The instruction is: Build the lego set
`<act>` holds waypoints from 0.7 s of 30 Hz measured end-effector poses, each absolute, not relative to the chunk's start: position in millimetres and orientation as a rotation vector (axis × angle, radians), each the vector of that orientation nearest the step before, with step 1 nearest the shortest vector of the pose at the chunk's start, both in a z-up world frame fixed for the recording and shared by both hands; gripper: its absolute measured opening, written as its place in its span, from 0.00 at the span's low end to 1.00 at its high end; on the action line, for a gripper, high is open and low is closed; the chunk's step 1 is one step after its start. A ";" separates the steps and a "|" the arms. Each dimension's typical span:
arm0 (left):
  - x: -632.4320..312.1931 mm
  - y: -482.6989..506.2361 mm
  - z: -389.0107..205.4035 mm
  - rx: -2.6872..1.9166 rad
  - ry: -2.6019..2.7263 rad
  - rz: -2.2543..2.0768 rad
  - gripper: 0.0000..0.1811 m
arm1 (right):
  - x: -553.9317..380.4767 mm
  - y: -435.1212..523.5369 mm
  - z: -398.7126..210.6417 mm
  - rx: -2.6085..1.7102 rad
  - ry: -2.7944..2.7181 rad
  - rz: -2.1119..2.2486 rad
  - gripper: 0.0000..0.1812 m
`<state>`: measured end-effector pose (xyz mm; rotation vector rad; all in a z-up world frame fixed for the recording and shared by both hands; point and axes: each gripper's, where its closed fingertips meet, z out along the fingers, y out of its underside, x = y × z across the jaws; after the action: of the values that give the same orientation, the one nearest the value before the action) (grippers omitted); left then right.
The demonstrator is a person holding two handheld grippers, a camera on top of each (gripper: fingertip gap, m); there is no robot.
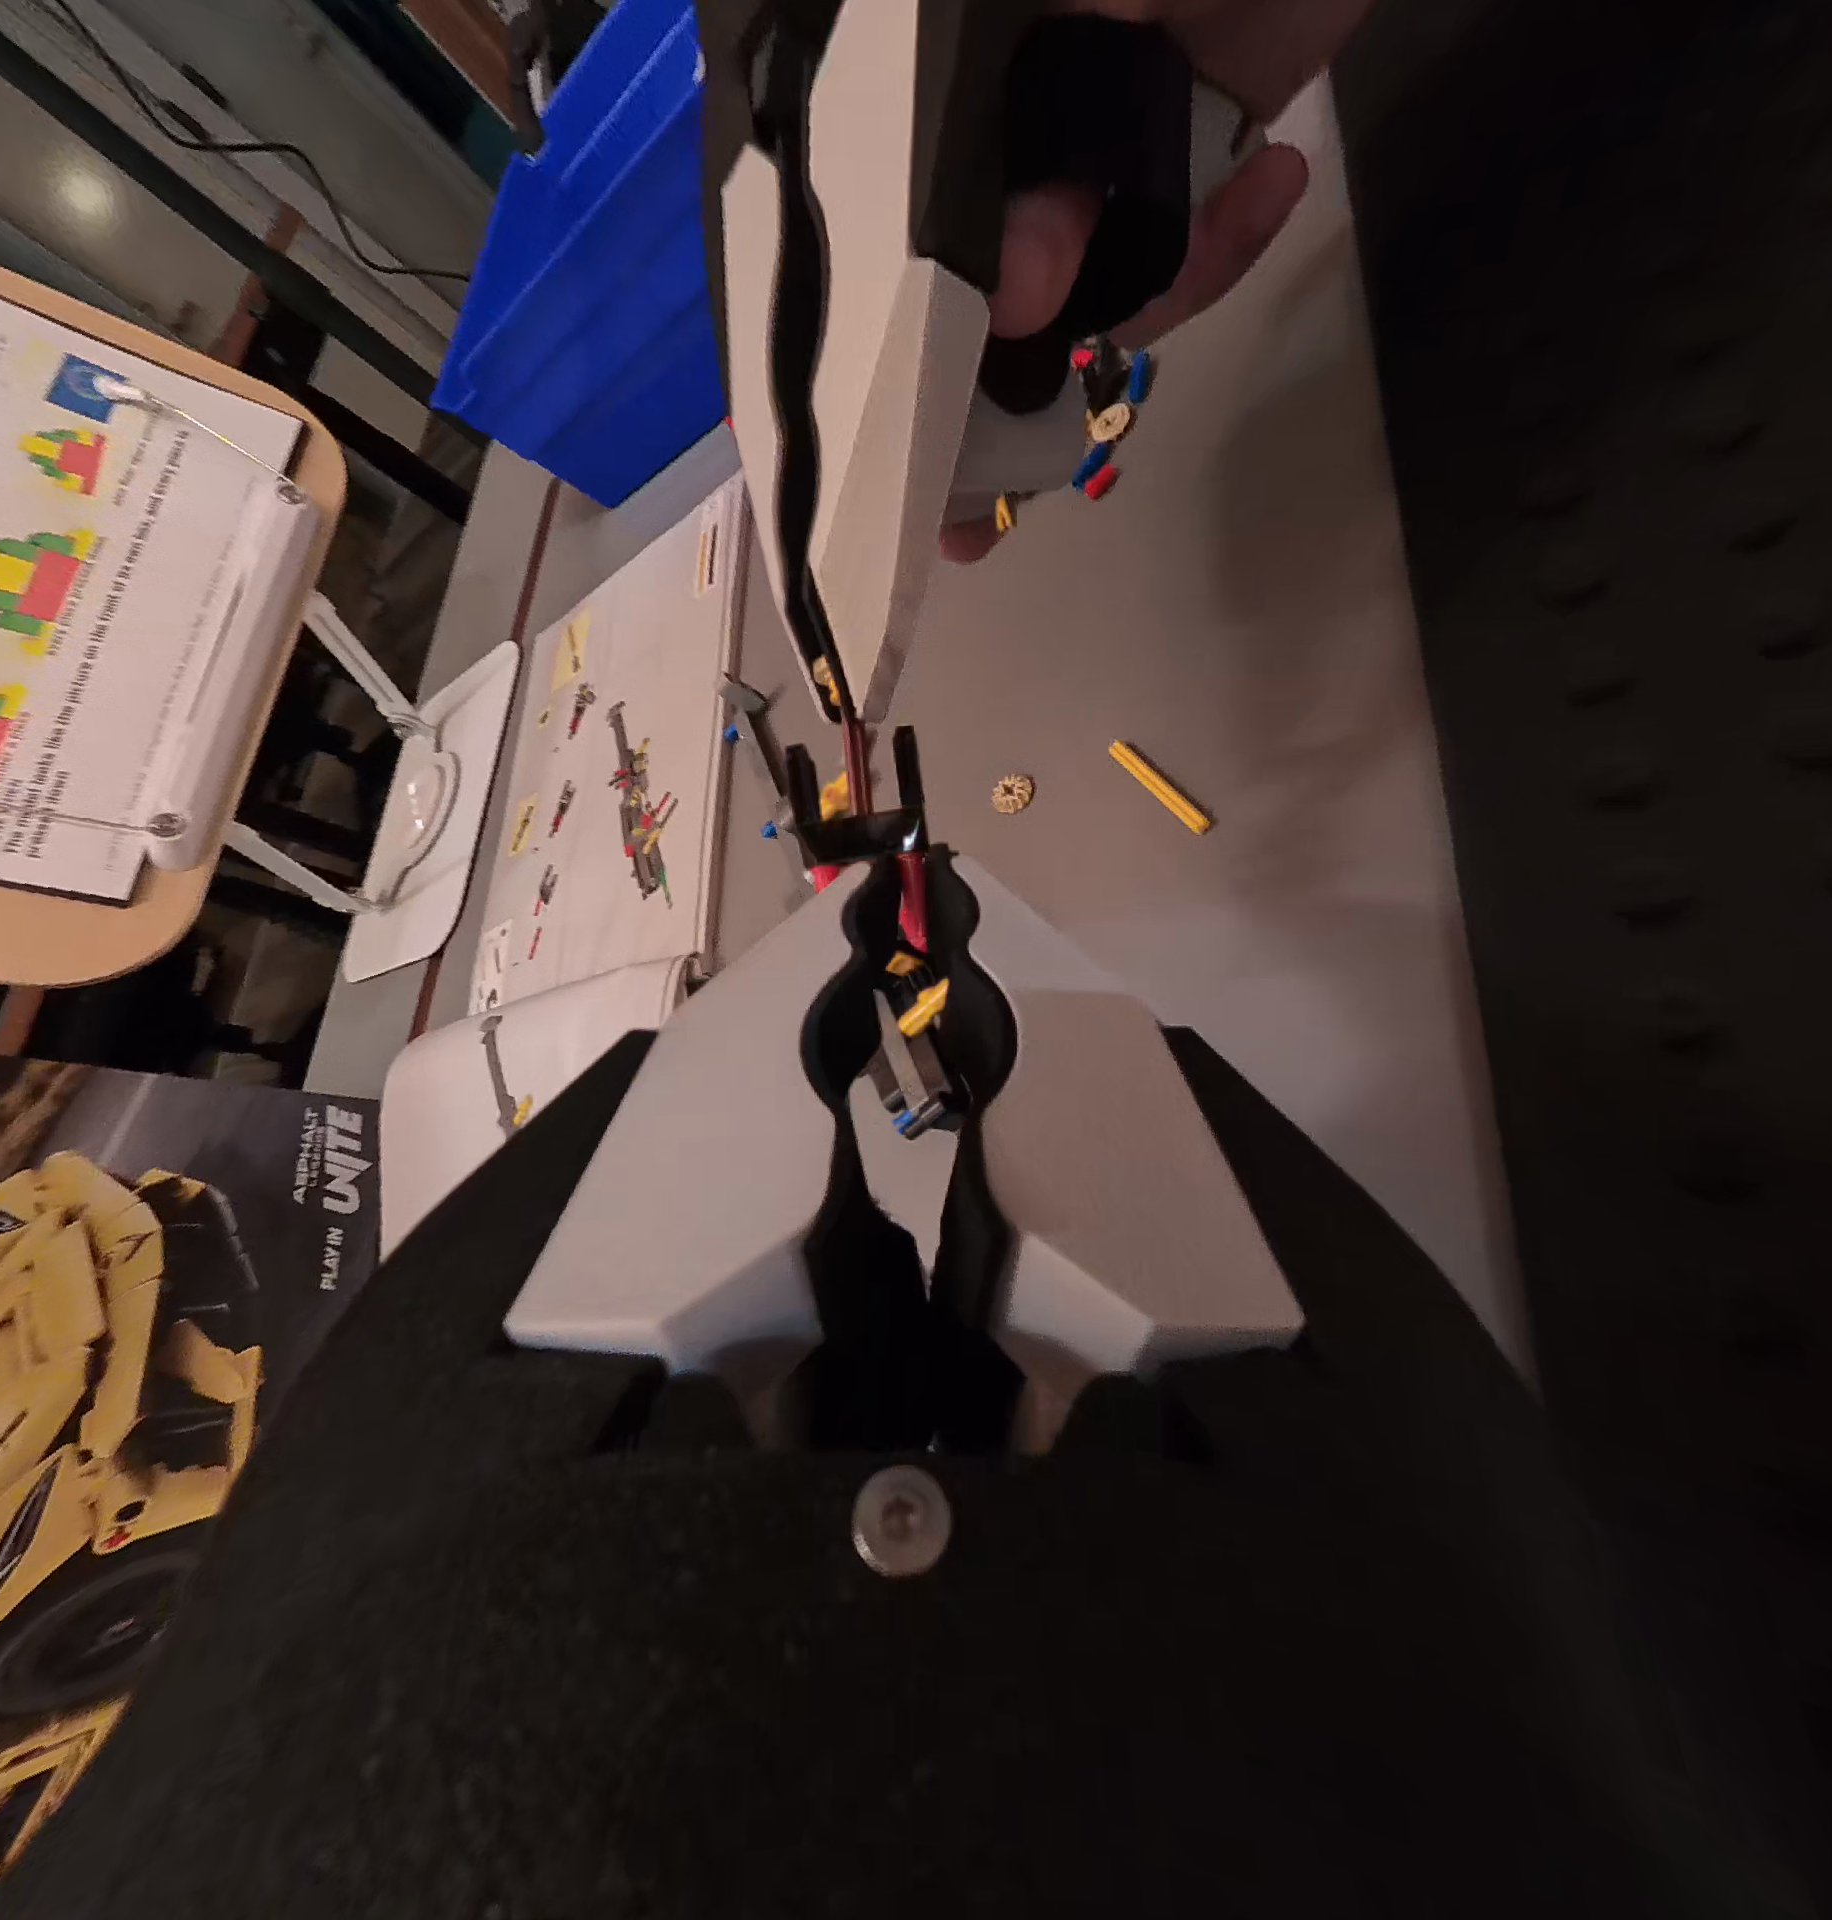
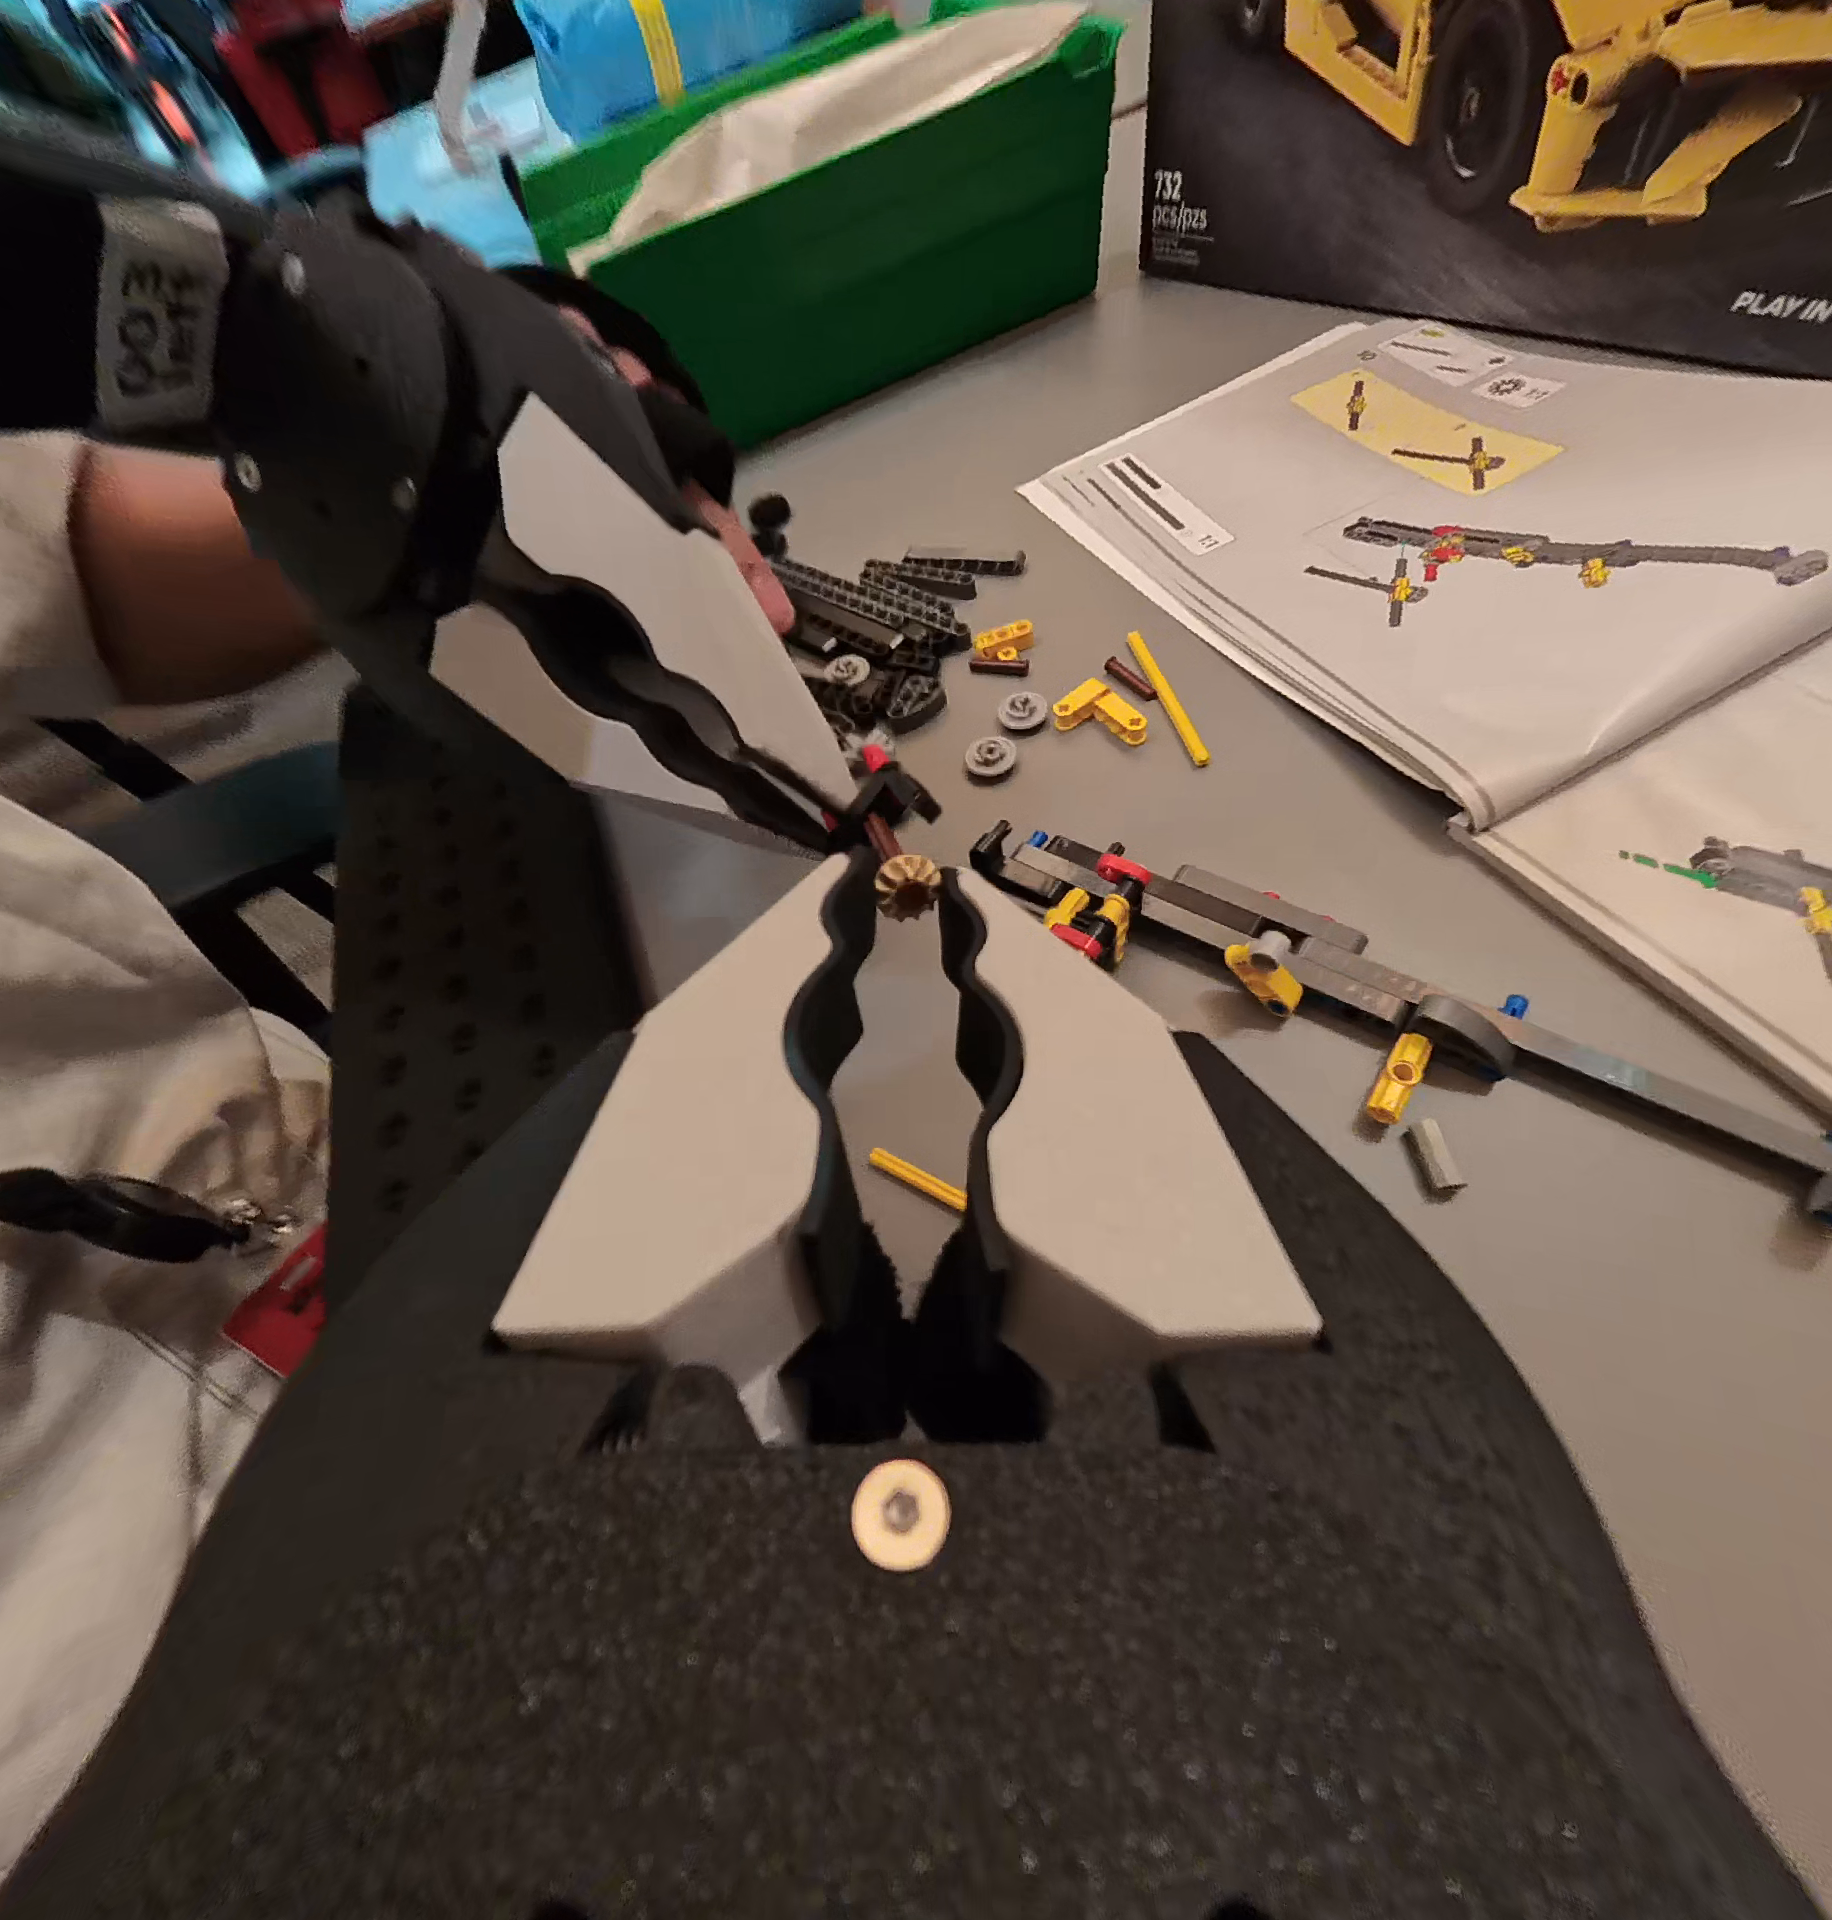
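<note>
Grey table (image 2: 1514, 1403): open manual (image 2: 1463, 623), long grey assembly (image 2: 1338, 977), loose parts, set box (image 2: 1514, 156), green bin (image 2: 839, 260).

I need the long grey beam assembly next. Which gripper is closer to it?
Right. The right gripper is just beside the assembly's black end; the left gripper comes in from farther away.

Both wrist views are dim indoor shots with strong wide-angle bending — straight lines curve toward the corners. In the left view, the dark perforated panel (image 1: 1639, 727) right of the left gripper (image 1: 896, 883) is nearly black, and the tilted white instruction sheet (image 1: 91, 582) far to its left is motion-blurred. In the right view, soft shadows fall on the grey tabletop (image 2: 1514, 1351) — the sleeve and the green plastic bin (image 2: 839, 260) beyond the right gripper (image 2: 907, 883) are smeared.
</note>
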<state>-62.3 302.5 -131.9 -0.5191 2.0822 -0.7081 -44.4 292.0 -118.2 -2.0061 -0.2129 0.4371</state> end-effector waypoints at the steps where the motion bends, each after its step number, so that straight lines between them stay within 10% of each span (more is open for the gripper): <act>1: -62.2 301.6 -129.8 -0.516 2.066 -0.711 0.01 | -44.2 291.5 -116.2 -1.984 -0.190 0.480 0.06; 9: -59.5 310.7 -124.7 -0.626 2.041 -0.741 0.16 | -54.9 288.4 -113.3 -1.919 -0.174 0.627 0.06; 21: -63.2 297.2 -129.0 -0.613 2.103 -0.796 0.03 | -67.0 297.0 -119.1 -1.926 -0.283 0.495 0.06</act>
<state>-63.2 297.2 -129.0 -0.6132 2.1032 -0.7957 -67.0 297.0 -119.1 -1.9256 -0.2827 0.4953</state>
